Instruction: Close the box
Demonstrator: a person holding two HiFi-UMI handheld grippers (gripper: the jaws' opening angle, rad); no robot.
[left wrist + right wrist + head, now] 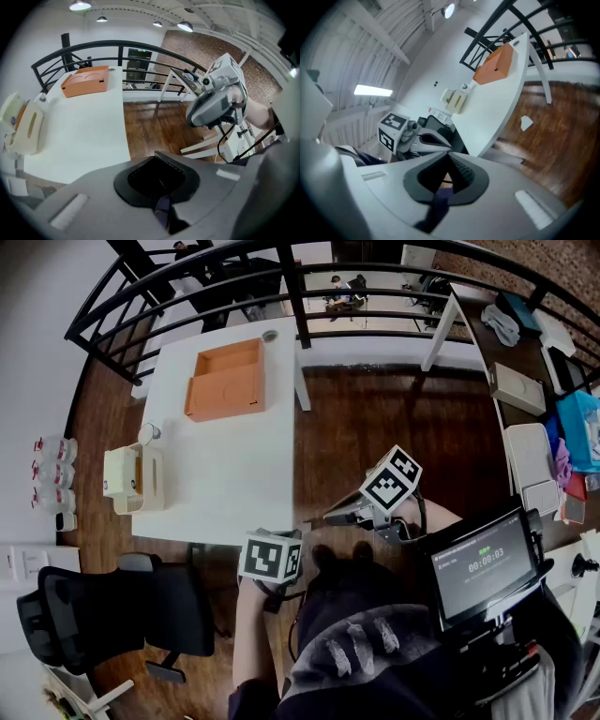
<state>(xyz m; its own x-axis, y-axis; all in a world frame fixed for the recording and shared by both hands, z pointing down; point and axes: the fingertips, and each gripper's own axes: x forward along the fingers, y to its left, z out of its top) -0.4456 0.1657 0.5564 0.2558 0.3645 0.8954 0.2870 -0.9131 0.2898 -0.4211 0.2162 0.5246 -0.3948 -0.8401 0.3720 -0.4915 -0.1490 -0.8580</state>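
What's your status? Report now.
Left hand-held gripper shut, empty; right hand-held gripper same. Orange box open, far end of white table. Nothing blocking.

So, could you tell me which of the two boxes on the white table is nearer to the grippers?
The cream box at the table's left edge; the orange box sits at the far end by the railing.
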